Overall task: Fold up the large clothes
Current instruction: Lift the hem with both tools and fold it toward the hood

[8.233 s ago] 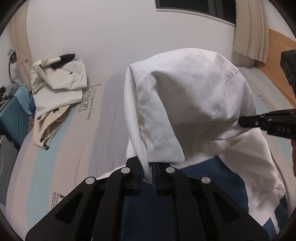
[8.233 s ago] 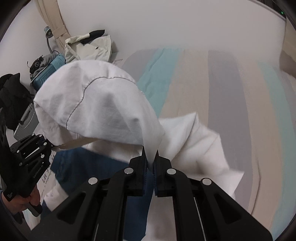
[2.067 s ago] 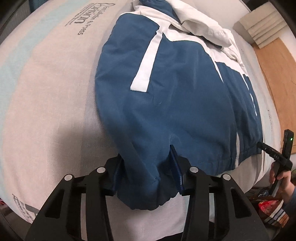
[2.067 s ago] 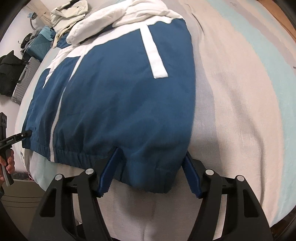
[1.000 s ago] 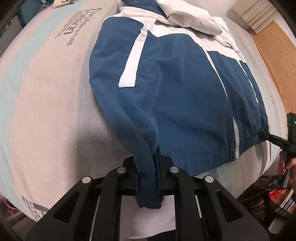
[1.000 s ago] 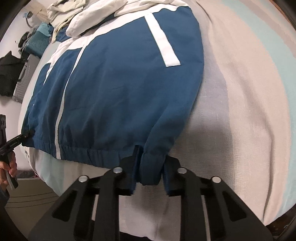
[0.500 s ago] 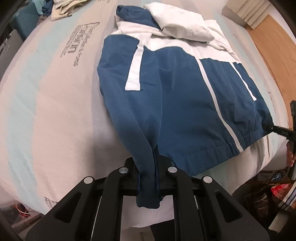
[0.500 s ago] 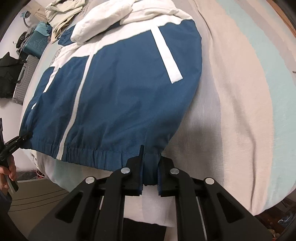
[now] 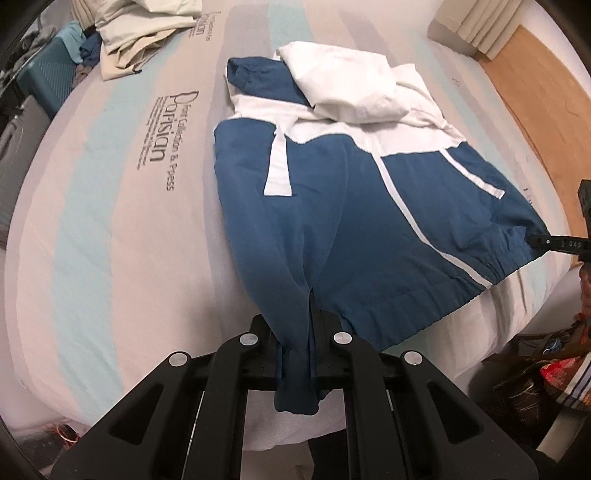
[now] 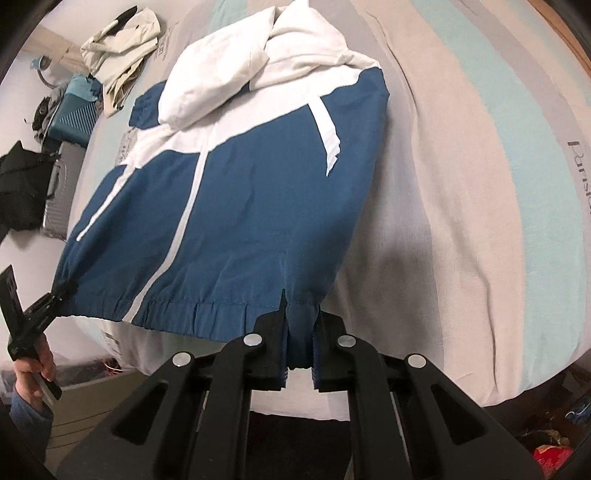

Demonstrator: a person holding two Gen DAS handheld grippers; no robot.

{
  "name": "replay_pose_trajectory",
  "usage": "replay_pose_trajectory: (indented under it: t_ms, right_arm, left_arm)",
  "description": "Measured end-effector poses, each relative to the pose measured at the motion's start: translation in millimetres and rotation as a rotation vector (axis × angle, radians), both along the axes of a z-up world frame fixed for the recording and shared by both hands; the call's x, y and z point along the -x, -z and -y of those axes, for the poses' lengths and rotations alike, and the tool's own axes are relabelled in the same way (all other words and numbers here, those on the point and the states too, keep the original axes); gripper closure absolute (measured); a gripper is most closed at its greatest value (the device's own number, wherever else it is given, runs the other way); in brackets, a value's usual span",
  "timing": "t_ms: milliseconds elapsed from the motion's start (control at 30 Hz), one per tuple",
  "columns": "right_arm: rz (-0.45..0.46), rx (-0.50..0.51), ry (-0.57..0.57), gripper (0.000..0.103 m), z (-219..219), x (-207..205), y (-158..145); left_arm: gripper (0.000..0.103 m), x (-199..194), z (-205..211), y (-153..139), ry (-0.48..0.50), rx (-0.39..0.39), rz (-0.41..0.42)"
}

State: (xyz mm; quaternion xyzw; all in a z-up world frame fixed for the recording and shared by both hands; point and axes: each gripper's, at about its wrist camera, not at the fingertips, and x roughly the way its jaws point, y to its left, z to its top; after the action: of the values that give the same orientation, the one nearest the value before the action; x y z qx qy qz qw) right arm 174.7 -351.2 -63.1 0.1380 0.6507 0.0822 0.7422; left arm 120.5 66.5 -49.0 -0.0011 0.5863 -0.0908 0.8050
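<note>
The blue-and-white jacket (image 9: pixel 332 206) lies lengthwise, hood away; left gripper (image 9: pixel 295 354) and right gripper (image 10: pixel 300 350) clamp its hem corners, now lifted higher.

A home bedroom, striped bare mattress (image 9: pixel 110 229), curtains (image 9: pixel 476 29), wooden floor (image 9: pixel 535 110), probably a teal suitcase (image 10: pixel 75 114) beside it

Left hand-held gripper (image 9: pixel 297 347) pinches the blue jacket (image 9: pixel 354 221) hem.

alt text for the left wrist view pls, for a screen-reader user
The left gripper is clamped on one hem corner of a blue and white jacket spread on a striped mattress. The right gripper holds the opposite hem corner; beige clothes lie at the far end.
</note>
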Motion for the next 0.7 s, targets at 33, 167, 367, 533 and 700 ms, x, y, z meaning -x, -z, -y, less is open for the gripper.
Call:
replay_pose_trajectory:
  t_ms: [33,167,367,533,700]
  right_arm:
    - [-0.006,-0.015,0.005,0.096,1.9,-2.6,-1.7]
    - [-0.062,-0.096,0.037,0.096,11.4,-21.4,-3.4]
    - [-0.096,-0.151,0.026,0.096,20.4,-57.0,-13.0]
    - [-0.119,-0.195,-0.01,0.096,27.4,-88.9,-21.9]
    - [-0.116,-0.219,-0.034,0.096,33.7,-120.4,-36.0]
  left_arm:
    - [0.095,-2.4,0.4,-2.3,0.001,-0.001,-0.003]
    - [0.095,-14.5,0.5,-10.6,-0.01,0.005,-0.031]
    - [0.095,-37.9,10.7,-25.7,0.027,-0.034,-0.083]
    - [0.095,-66.5,23.9,-48.8,0.021,-0.076,-0.083]
    - [0.096,-93.0,32.9,-70.9,0.019,-0.098,-0.046]
